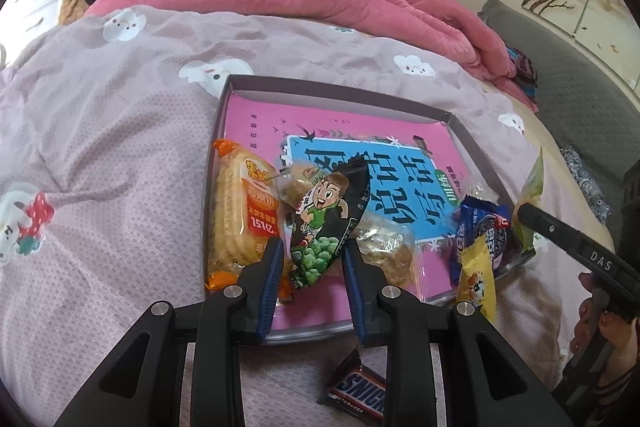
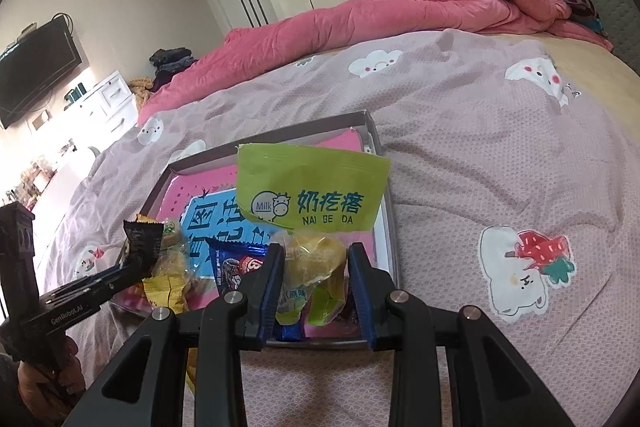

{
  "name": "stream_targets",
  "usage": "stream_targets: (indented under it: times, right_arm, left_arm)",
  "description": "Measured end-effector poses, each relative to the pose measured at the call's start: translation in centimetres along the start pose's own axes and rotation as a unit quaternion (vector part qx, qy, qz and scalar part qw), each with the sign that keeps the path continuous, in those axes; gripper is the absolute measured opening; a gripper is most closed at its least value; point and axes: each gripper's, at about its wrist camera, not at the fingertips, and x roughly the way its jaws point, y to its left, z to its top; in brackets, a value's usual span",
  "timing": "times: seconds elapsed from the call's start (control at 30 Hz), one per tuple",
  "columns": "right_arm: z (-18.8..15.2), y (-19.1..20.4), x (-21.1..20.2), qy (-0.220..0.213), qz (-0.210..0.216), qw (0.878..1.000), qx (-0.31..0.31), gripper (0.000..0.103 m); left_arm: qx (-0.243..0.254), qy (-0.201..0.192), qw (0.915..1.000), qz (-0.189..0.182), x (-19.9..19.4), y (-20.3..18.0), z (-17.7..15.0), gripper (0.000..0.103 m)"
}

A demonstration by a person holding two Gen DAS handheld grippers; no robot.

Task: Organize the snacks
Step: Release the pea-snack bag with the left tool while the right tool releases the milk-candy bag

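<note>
Left gripper point(image 1: 314, 259) pinches a black green-pea snack packet point(image 1: 328, 223), held over the near end of the shallow grey box point(image 1: 340, 91) on the bed; right gripper point(image 2: 316, 267) pinches a green milk-candy bag point(image 2: 310, 187) over the box's near right corner; rice cracker pack point(image 1: 240, 211), blue cookie packet point(image 1: 482, 231) and clear-wrapped pastries point(image 1: 386, 243) lie inside on a pink book point(image 1: 260, 119); Snickers bar point(image 1: 356, 391) lies on the quilt point(image 1: 120, 155), outside the box.

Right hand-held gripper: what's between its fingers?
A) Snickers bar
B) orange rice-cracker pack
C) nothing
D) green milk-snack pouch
D: in the right wrist view the right hand-held gripper is closed on the green milk-snack pouch, which stands up over the box.
</note>
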Motion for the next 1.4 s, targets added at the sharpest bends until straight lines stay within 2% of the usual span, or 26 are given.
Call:
stream_targets:
  times: [0.73, 1.07, 1.4]
  right_arm:
    - [-1.1, 2.1, 1.8, 0.028, 0.028, 0.999, -0.030, 0.034]
    - [-0.9, 1.5, 2.3, 0.028, 0.010, 0.999, -0.018, 0.035]
    - [-1.2, 1.7, 2.2, 0.032, 0.011, 0.999, -0.017, 0.036]
  left_arm:
    - [0.008, -0.001, 1.0000, -0.001, 0.2, -0.2, 0.0, 0.031]
    - [0.014, 0.000, 0.9999, -0.002, 0.3, -0.5, 0.0, 0.031]
    - [0.019, 0.000, 0.9998, -0.005, 0.1, -0.7, 0.0, 0.031]
